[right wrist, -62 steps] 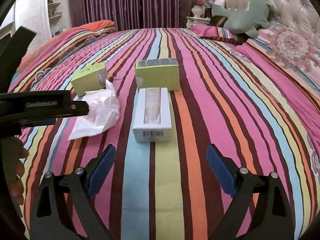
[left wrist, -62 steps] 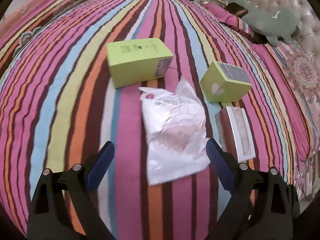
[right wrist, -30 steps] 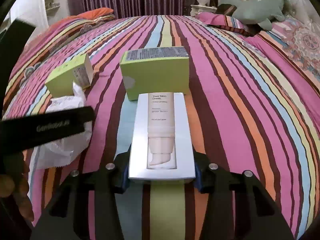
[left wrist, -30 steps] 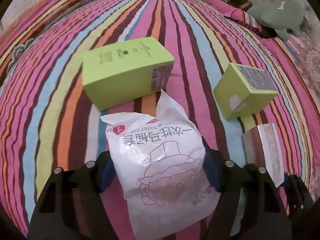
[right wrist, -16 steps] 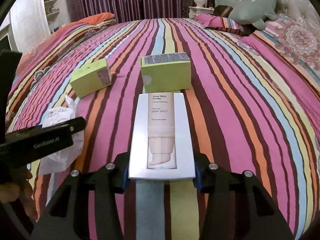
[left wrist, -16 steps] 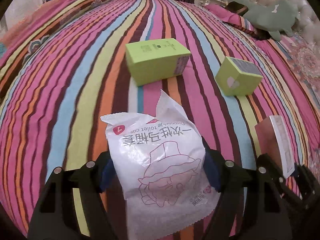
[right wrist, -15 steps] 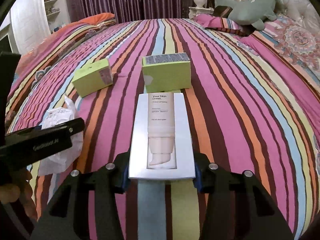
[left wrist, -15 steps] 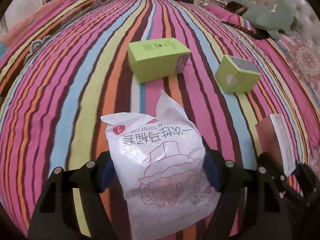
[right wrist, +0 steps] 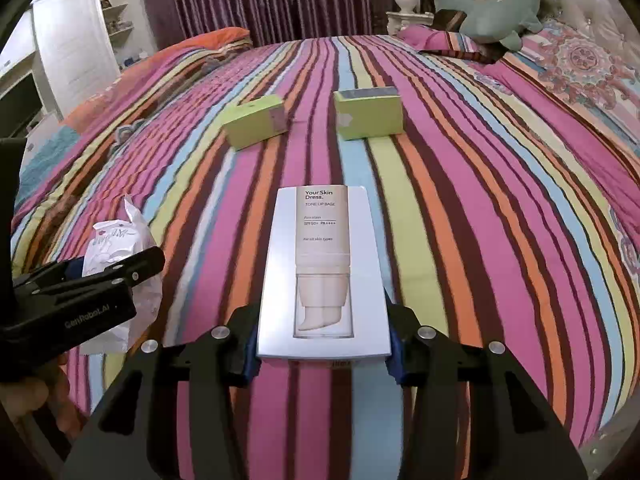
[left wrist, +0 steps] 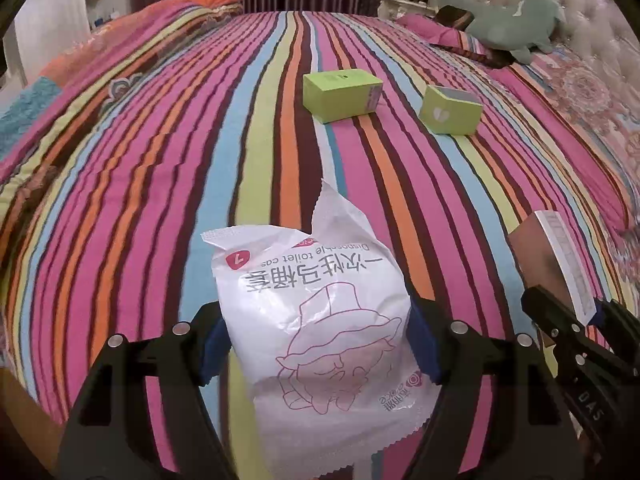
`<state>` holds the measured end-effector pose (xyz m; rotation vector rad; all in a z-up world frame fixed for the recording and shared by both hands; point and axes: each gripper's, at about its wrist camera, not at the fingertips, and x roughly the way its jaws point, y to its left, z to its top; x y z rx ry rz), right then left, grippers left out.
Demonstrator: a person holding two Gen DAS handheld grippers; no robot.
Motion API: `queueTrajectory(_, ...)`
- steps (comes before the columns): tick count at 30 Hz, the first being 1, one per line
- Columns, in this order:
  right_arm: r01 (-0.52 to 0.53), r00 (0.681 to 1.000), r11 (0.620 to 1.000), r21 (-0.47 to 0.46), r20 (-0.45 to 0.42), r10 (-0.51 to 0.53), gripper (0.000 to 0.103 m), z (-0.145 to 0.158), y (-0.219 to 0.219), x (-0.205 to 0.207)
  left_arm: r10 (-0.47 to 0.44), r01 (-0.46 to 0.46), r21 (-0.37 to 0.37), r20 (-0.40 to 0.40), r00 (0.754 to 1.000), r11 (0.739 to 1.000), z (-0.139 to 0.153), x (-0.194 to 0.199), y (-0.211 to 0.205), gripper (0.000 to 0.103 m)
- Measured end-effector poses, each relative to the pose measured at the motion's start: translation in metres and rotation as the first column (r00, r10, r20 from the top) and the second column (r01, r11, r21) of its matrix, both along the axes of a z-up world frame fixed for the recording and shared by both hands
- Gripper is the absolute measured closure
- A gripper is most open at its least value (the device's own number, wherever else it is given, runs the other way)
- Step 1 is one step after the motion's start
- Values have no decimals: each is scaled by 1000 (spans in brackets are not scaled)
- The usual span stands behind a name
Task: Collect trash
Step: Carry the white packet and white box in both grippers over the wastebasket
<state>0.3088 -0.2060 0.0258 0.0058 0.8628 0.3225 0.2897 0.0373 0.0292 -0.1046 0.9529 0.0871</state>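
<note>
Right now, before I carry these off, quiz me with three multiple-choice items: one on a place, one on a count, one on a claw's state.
1. Where is the green plush toy?
A. at the headboard end
B. beside the wrapper
C. on a green box

2. How many green boxes lie on the striped bedspread?
A. one
B. two
C. three

3. What is the right claw doing?
A. open, empty
B. shut on the white cosmetics box
C. shut on the white wrapper

Answers:
A, it lies far back by the tufted headboard.
B, two are visible, apart.
B, pads press its sides; the left claw has the wrapper.
</note>
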Motion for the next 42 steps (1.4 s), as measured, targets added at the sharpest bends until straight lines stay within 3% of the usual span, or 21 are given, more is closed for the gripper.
queueTrajectory(12,-15,1000,997,74,-14,16,57,11,-2,-86,-18,17,33,26,1000,999,14,-98,5,31)
queueTrajectory(24,4,986,990,140,-165,19,57,-15,-9,-165,-73,75,36,-71,995,997,-25,-204,-2,31)
queueTrajectory(28,4,968,990,143,-250,32,57,-34,-4,-191,-91,96,40,-128,988,995,-45,-230,-5,31)
queueTrajectory(31,15,948,988,151,-316,34,57,-49,-1,-200,-90,90,-6,-197,976,996,-68,-247,-6,31)
queueTrajectory(42,68,857,990,120,-516,4,57,-103,0,-205,-118,110,-43,-382,917,993,-126,-254,-16,31)
